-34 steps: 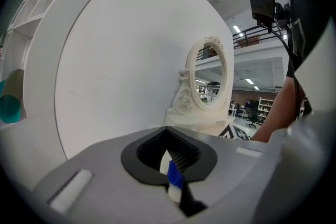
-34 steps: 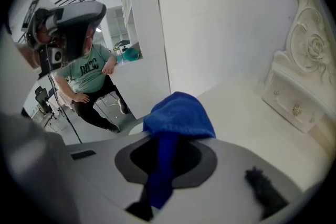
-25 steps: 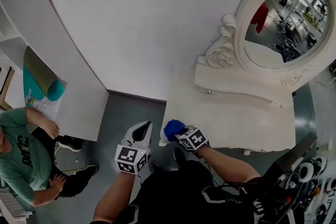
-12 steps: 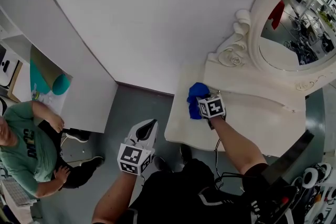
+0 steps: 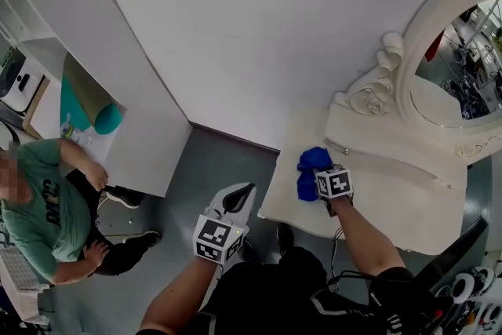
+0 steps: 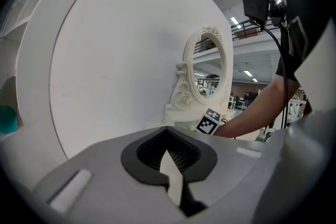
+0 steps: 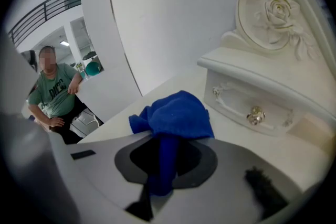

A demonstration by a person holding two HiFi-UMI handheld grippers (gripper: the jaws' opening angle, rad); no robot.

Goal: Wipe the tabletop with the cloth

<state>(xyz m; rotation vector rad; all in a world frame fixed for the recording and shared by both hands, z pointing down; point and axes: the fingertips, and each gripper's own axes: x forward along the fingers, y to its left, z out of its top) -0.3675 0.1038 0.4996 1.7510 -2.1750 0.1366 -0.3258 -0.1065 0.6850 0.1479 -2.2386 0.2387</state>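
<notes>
A blue cloth (image 5: 312,170) lies bunched on the cream tabletop (image 5: 392,204) near its left end, just in front of the drawer unit. My right gripper (image 5: 319,178) is shut on the cloth, and a strip of the cloth (image 7: 173,113) runs back into the closed jaws of that gripper (image 7: 160,178). The rest spreads on the table ahead of them. My left gripper (image 5: 238,198) hangs over the grey floor left of the table and holds nothing. In the left gripper view that gripper (image 6: 173,176) has its jaws together.
An ornate oval mirror (image 5: 463,51) stands on a low drawer unit with a brass knob (image 7: 255,115) at the table's back. A white curved wall (image 5: 235,27) rises behind. A seated person in a green shirt (image 5: 39,208) is at the left, near a teal roll (image 5: 106,119).
My right gripper has carried the cloth from the table's front left corner back across the top to just before the drawer unit. The left gripper stayed over the floor.
</notes>
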